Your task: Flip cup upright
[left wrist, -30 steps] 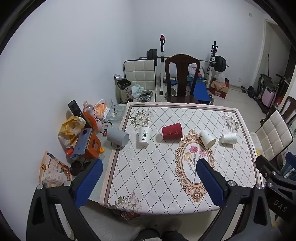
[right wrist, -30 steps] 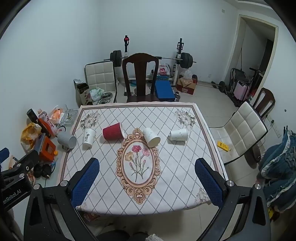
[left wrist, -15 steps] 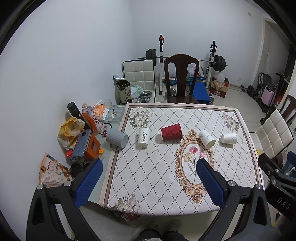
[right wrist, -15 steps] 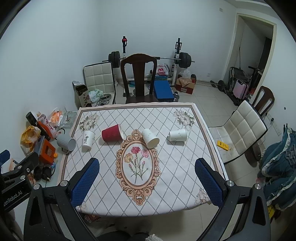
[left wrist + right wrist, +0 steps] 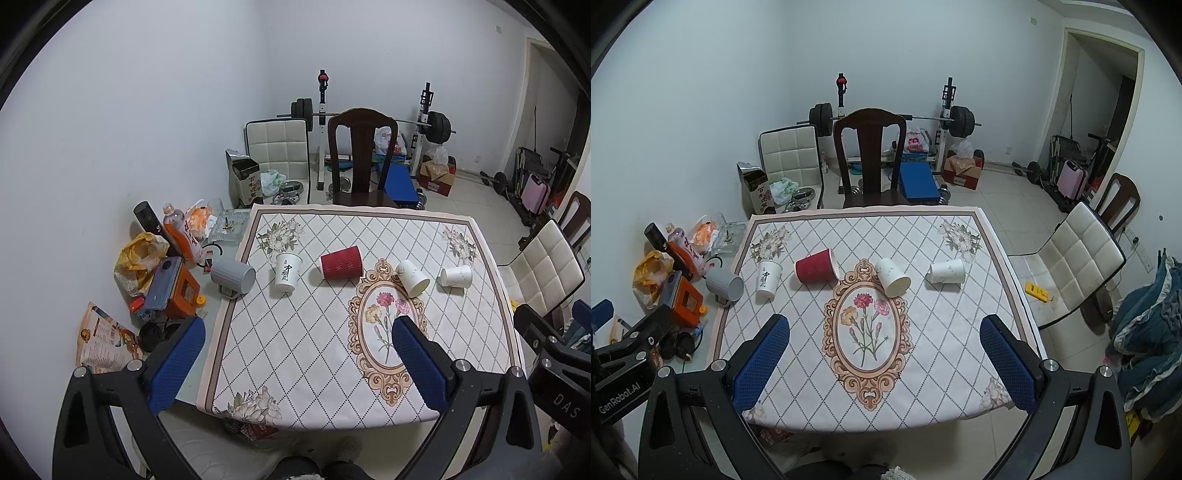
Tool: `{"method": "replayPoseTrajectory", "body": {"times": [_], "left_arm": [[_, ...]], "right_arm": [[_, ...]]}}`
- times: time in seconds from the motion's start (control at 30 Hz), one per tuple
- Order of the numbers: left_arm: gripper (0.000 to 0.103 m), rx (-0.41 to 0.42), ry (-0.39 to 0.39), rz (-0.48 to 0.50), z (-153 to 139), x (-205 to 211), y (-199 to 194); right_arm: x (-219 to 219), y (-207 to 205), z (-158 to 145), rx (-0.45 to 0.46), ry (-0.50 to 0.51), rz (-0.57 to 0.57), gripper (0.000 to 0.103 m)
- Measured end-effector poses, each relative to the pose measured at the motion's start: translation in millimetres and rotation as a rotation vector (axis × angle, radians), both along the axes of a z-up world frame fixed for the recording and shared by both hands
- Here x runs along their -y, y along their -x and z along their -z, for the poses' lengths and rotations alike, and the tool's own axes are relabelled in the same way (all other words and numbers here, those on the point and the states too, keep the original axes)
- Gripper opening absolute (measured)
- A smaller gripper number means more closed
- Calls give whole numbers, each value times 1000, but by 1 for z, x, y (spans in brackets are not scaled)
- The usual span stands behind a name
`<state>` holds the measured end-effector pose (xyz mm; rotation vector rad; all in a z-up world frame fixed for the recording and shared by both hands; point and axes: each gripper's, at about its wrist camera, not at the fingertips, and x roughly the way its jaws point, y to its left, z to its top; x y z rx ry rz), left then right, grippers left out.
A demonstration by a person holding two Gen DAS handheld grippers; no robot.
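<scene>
Several cups stand in a row across the table's far half. A grey mug [image 5: 233,275] [image 5: 724,285] lies on its side at the left edge. A white paper cup with black writing [image 5: 287,272] [image 5: 767,278] stands upright. A red ribbed cup [image 5: 340,264] [image 5: 816,266] and two white cups [image 5: 413,277] [image 5: 456,276] [image 5: 892,277] [image 5: 947,271] lie on their sides. My left gripper [image 5: 297,338] and right gripper [image 5: 884,332] are open and empty, held high above the table's near edge.
The table has a patterned cloth [image 5: 325,343] with a flower medallion. Clutter of bottles, bags and a box [image 5: 162,258] fills its left side. A dark wooden chair [image 5: 362,155] stands behind, a white chair [image 5: 1075,258] to the right, gym equipment at the back.
Both grippers have drawn slightly back and up from the table, so the scene sits a little lower and smaller. The cups have not moved.
</scene>
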<state>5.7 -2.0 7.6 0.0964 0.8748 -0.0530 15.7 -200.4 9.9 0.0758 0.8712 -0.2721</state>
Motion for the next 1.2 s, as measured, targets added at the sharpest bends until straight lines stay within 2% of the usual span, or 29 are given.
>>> {"method": "replayPoseTrajectory", "body": {"times": [1.2], "left_arm": [[103, 4, 5, 1, -1, 0, -1]], "right_arm": [[-9, 2, -4, 11, 3, -7, 103]]}}
